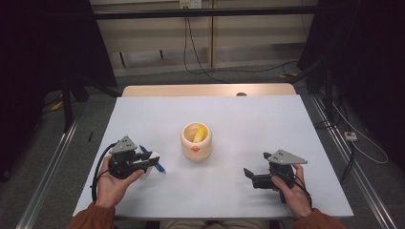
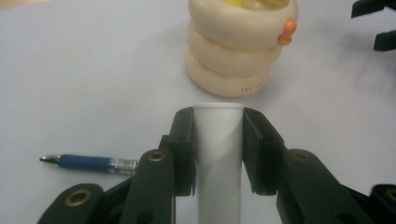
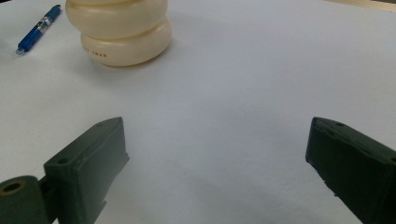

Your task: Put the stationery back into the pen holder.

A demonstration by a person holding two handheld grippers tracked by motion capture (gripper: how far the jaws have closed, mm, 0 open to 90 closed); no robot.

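Both sets of fingers: left gripper (image 2: pixel 218 154) clamped on white plastic tube (image 2: pixel 218 140), right gripper (image 3: pixel 217 168) apart. Next: tube into cream ringed holder (image 1: pixel 196 141), I reckon.

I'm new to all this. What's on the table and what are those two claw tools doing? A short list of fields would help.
left gripper: shut on the white tube, which stands between its black jaws
right gripper: open, jaws wide apart, nothing between them, resting low over the table
holder: cream, ringed pot mid-table, an orange knob on its side, something yellow inside
pen: blue, lying flat on the table beside the left gripper
hands: one holds each gripper, coming in from the near edge
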